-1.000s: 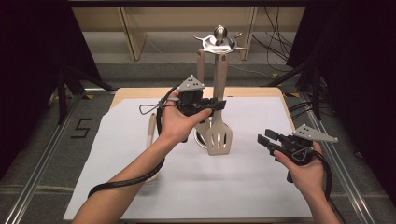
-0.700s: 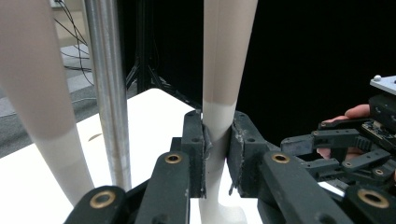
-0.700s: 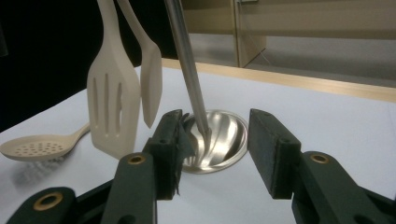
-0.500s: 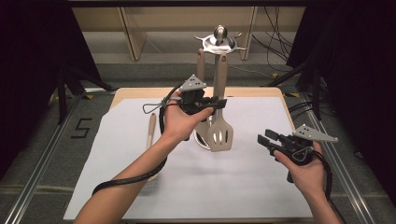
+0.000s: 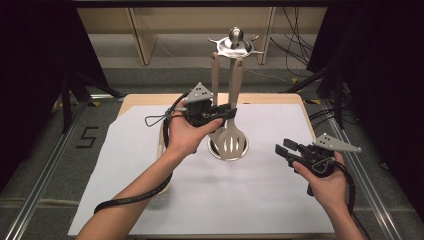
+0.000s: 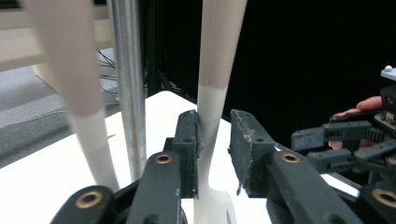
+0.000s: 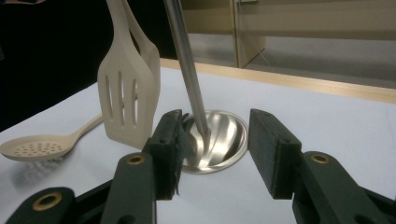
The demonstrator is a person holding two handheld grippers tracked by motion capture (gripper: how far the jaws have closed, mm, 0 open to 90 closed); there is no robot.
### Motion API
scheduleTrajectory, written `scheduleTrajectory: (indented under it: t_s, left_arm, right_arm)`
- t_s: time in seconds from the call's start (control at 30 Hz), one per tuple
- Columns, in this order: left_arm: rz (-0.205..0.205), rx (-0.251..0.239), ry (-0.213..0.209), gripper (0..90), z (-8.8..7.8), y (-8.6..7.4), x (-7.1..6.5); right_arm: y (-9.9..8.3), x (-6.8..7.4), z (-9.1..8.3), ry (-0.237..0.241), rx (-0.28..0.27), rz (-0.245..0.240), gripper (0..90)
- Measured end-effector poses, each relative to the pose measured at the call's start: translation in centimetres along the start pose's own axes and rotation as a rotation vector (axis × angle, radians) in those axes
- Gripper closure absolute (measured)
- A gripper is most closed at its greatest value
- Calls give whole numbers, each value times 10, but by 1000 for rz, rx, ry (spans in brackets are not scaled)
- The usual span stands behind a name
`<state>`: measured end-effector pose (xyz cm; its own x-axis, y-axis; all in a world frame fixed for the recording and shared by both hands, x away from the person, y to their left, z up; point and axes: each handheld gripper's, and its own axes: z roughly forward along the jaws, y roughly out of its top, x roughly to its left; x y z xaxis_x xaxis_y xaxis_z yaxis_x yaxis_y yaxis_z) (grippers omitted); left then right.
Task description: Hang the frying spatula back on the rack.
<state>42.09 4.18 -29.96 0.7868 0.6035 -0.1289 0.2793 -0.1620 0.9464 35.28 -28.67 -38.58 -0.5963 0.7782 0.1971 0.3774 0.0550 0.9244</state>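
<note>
Table (image 5: 280, 210), white-covered, wooden far edge: bears all items below.

Utensil stand (image 5: 233, 45), polished steel pole on round dished base, hook crown on top: upright at table centre. Risk: a sideways drag on a hung tool could tip or slide it.

Slotted turner (image 5: 231, 142), cream silicone head with pale wooden-toned handle: hangs from the crown beside a second hung utensil (image 6: 77, 79). Its handle passes between the left gripper's jaws, brushing the left pad and clear of the other. Risk: if the hook seat is poor, release lets it drop onto the base.

Left gripper (image 5: 227, 112): jaws have just been opening, now parted round the handle, no pinch. Risk: withdrawing crookedly may snag the handle and swing both utensils.

Right gripper (image 5: 281, 148): jaws spread, empty, idle well apart.

Perforated spoon (image 7: 35, 148), cream: lies flat on the table beyond the stand.
</note>
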Motion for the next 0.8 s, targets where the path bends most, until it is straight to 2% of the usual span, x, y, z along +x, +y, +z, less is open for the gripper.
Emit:
scheduleTrajectory:
  t_s: [0.07, 0.13, 0.17, 0.2, 0.3, 0.37, 0.4, 0.53, 0.6, 0.63, 0.67, 0.73, 0.77, 0.8]
  left_arm:
    - [-12, -10, -15, 764, -6, 1, 0]
    - [-1, -14, -12, 806, -11, 2, 0]
    - [1, -19, -13, 819, -14, 2, -1]
    - [4, -22, -15, 837, -16, 3, -1]
    - [17, -24, -10, 890, -21, 5, -4]
    - [27, -32, -10, 893, -23, 8, -6]
    - [29, -38, -9, 895, -24, 10, -6]
    - [46, -74, -12, 896, -27, 20, -10]
    - [56, -95, -15, 895, -28, 25, -12]
    - [56, -110, -21, 896, -29, 29, -14]
    - [57, -121, -21, 896, -29, 32, -15]
    - [60, -138, -21, 895, -30, 37, -18]
    - [62, -148, -23, 896, -31, 41, -20]
    - [63, -155, -25, 895, -31, 43, -21]
  right_arm:
    - [0, -1, 1, 2, -4, -10, 562]
    - [-1, -1, 1, -7, 1, -18, 561]
    - [-1, 0, 0, -17, 11, -13, 562]
    - [-1, 2, 0, -4, 15, 17, 562]
    - [0, 0, 0, -14, 3, -18, 562]
    - [0, 0, 0, -5, 2, -12, 563]
    - [0, 3, -1, -4, 10, 26, 563]
    - [-1, 0, 0, -8, -5, -8, 565]
    - [-1, -1, 0, -30, -14, -30, 565]
    - [-2, 3, 0, -29, -9, 19, 565]
    - [-1, 2, 0, -24, -7, 5, 564]
    - [-2, 4, 0, -25, -2, 12, 565]
    - [-2, 3, -1, -9, 12, 0, 565]
    - [-2, 2, -1, -13, 14, -11, 565]
